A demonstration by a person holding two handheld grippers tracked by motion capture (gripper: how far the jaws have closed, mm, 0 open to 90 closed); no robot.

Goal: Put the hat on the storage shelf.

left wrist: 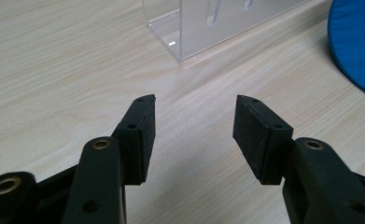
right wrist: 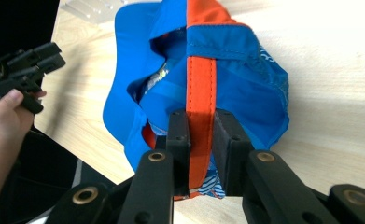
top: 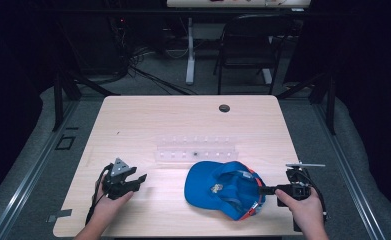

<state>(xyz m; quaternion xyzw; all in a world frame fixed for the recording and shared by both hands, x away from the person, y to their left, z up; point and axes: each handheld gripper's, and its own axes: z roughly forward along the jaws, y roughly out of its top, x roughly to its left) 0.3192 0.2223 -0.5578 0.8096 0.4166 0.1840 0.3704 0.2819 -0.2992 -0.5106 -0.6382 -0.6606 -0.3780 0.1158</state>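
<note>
The pale wooden counter [top: 148, 120] stands in a dark room, a black chair [top: 248, 40] beyond it. A blue cap [top: 218, 187] lies upturned near its front edge; the right gripper [right wrist: 201, 154] has its fingers clamped on the cap's orange strap [right wrist: 200, 84]. The left gripper [left wrist: 194, 135] rests well apart, fingers wide, before a clear plastic rack [top: 195, 149].

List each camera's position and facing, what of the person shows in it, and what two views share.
High view: above the person's side, facing forward and down on the table; both hands, left gripper, right gripper.
Left gripper view: along open jaws at the clear acrylic rack.
Right gripper view: along jaws shut on the blue cap's orange strap.
Shared: the cap.
</note>
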